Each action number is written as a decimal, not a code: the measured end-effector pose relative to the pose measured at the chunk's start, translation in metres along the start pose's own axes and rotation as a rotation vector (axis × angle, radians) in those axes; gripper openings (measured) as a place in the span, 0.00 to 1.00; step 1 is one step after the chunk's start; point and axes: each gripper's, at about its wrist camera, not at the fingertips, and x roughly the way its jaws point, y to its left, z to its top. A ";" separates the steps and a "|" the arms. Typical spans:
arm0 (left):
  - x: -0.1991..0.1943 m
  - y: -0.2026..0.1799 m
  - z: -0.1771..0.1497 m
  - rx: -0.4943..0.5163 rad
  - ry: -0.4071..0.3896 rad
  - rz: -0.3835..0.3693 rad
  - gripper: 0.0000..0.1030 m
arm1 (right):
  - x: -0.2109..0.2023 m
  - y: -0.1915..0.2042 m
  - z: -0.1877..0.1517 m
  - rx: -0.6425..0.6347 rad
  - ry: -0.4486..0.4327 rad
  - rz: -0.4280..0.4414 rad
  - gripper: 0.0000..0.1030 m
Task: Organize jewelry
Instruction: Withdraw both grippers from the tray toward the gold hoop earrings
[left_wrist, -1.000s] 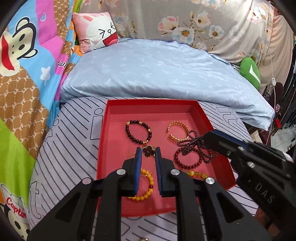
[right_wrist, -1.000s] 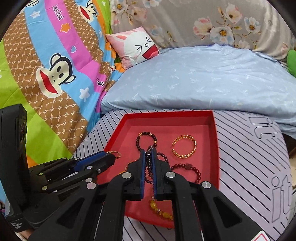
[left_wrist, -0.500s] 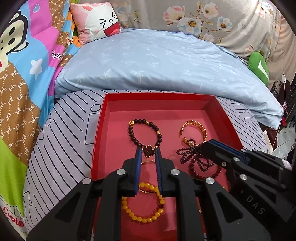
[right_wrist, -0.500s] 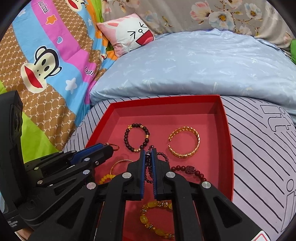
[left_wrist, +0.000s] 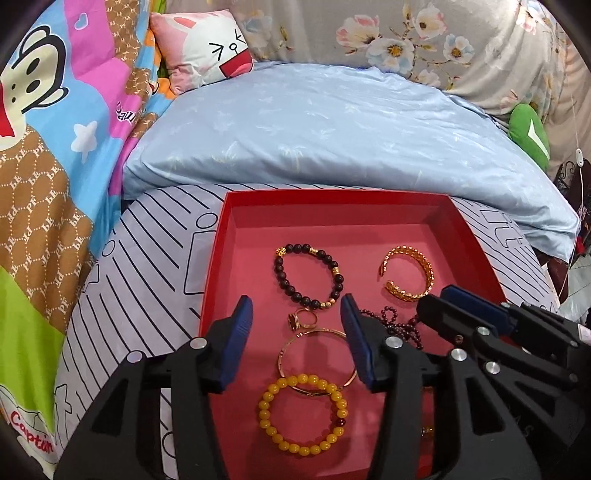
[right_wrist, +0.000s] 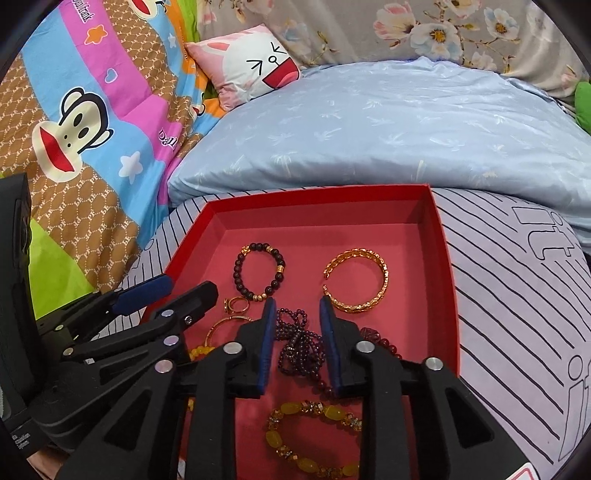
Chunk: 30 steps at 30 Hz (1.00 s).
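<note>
A red tray (left_wrist: 334, 211) (right_wrist: 445, 258) on the striped bed cover holds jewelry. My left gripper (left_wrist: 297, 314) is open above a small gold ring (left_wrist: 300, 319) and a thin gold bangle (left_wrist: 291, 345), with a yellow bead bracelet (left_wrist: 303, 417) nearer the camera. My right gripper (right_wrist: 297, 308) is open, its jaws either side of a dark purple bead necklace (right_wrist: 297, 343) lying in the tray. A dark bead bracelet (left_wrist: 308, 275) (right_wrist: 258, 271) and a gold cuff (left_wrist: 408, 273) (right_wrist: 358, 280) lie farther back. A yellow and gold bracelet (right_wrist: 314, 439) lies at the near end.
A pale blue duvet (left_wrist: 332, 129) is piled behind the tray. A cartoon monkey blanket (right_wrist: 74, 122) lies on the left, with a pink rabbit pillow (left_wrist: 207, 48) at the back. A green cushion (left_wrist: 528, 133) sits at the far right.
Both grippers have opened. The left one let go of the gold ring and the right one let go of the purple necklace; both pieces now lie in the tray.
</note>
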 end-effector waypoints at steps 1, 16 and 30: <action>-0.002 0.001 -0.001 -0.003 -0.001 -0.002 0.47 | -0.001 0.001 0.000 -0.003 -0.001 0.000 0.27; -0.043 0.010 -0.026 -0.033 -0.005 0.046 0.47 | -0.049 0.024 -0.023 -0.071 -0.060 -0.078 0.33; -0.086 0.012 -0.068 -0.050 -0.007 0.062 0.47 | -0.100 0.036 -0.065 -0.088 -0.095 -0.104 0.33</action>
